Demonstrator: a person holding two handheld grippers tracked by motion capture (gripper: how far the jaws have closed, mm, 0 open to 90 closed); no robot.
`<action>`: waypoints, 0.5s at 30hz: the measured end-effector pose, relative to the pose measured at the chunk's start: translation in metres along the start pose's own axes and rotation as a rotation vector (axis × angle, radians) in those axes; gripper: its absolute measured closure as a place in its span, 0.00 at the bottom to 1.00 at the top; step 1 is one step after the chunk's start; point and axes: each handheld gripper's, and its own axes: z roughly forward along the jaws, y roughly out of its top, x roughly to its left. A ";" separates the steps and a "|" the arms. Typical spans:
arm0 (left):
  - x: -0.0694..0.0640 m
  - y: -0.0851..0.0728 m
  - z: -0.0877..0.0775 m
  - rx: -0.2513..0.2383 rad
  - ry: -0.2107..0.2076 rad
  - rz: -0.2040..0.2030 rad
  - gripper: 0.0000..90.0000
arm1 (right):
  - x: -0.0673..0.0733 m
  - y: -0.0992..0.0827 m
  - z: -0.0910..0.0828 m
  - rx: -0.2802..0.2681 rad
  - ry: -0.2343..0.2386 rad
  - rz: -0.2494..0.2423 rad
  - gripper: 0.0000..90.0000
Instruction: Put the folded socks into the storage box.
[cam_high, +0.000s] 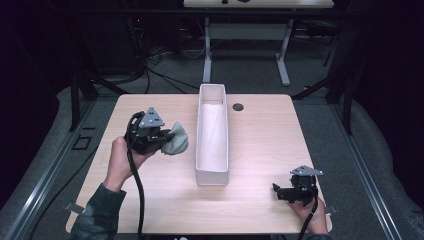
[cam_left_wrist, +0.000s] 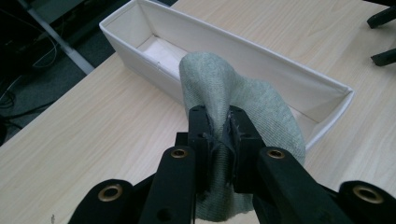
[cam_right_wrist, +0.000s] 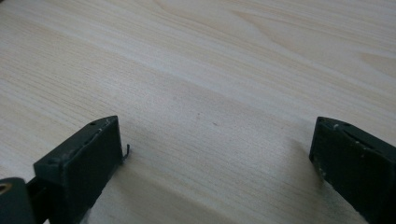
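Pale wood-grain table (cam_high: 260, 150) stands in a dark room, with cables and a second desk on the floor beyond its far edge. Down the table's middle runs a long white fabric bin (cam_high: 212, 176), its long axis pointing from near to far, open on top.

Left of the bin, the left gripper (cam_high: 165, 140) is clamped tight on a bunched grey-green cloth (cam_high: 177, 140); in the left gripper view the cloth (cam_left_wrist: 233, 93) bulges out past the closed jaws and hangs clear of the tabletop, just beside the bin's left wall (cam_left_wrist: 261, 60) and not yet over it. The bin lies directly to the right of this gripper, so a short crossing over the wall should put the cloth above the opening. The left hand is by far the nearer one to do that.

At the near right corner, well apart from the bin, the right gripper (cam_high: 278, 192) rests low over bare wood, jaws spread wide with nothing between them.
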 end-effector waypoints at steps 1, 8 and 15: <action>0.000 0.001 0.001 -0.001 0.000 0.003 0.91 | 0.000 0.000 0.000 0.000 0.000 0.000 0.02; -0.002 0.009 0.004 -0.001 -0.004 0.020 0.91 | 0.000 0.000 0.000 0.005 -0.004 0.000 0.01; -0.004 0.017 0.008 -0.004 -0.015 0.032 0.91 | 0.000 0.000 0.000 0.005 -0.004 0.000 0.01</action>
